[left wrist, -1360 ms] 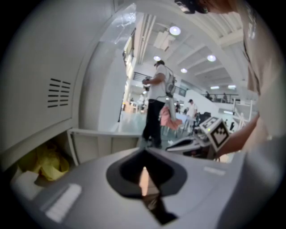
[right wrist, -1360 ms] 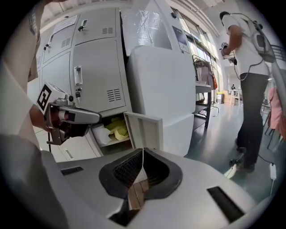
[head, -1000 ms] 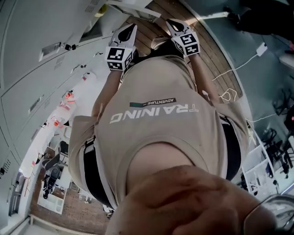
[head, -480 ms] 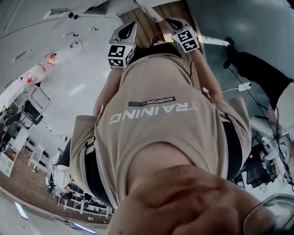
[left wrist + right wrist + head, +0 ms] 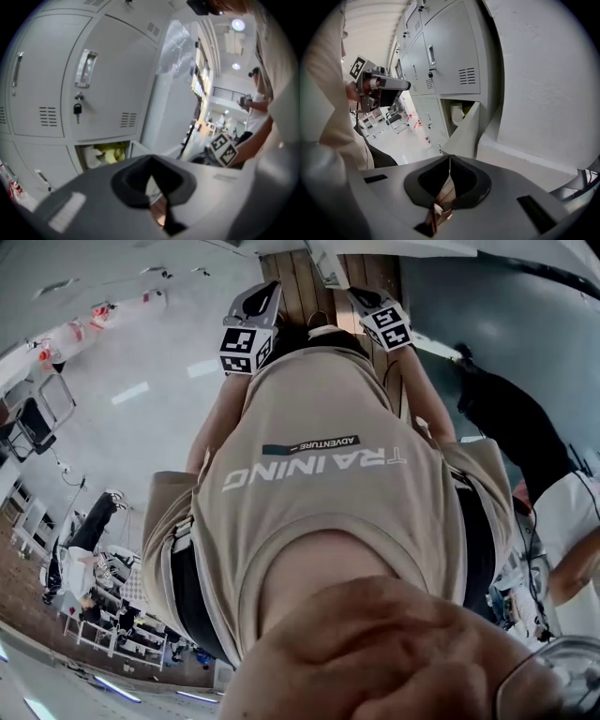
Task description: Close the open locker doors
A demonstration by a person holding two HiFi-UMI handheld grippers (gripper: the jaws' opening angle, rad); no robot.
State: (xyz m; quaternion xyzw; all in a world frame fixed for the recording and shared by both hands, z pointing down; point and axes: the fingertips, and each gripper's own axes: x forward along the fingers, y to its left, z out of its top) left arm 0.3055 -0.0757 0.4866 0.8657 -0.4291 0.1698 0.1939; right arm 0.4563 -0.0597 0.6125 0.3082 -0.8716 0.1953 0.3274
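A grey locker bank (image 5: pixel 108 79) fills the left gripper view. One low compartment (image 5: pixel 105 153) stands open, with yellow and white stuff inside and its door (image 5: pixel 140 149) swung out. The right gripper view shows the same open door (image 5: pixel 464 129) edge-on below shut lockers (image 5: pixel 450 51). My left gripper (image 5: pixel 151 176) and right gripper (image 5: pixel 450 161) are both shut on nothing, well short of the door. In the head view both grippers, left (image 5: pixel 251 329) and right (image 5: pixel 380 320), are held up in front of the person's beige shirt (image 5: pixel 319 465).
A key (image 5: pixel 77 110) hangs in a shut locker. A white pillar (image 5: pixel 543 70) stands right beside the open locker. A person in dark clothes (image 5: pixel 506 427) is at the right, and another person (image 5: pixel 255 103) stands farther off. Chairs (image 5: pixel 393 117) and red-white containers (image 5: pixel 56 343) stand on the floor.
The head view has swung: the lockers slid out at the upper left, and the floor and a dark-clothed person came in. Both grippers stay raised before the torso.
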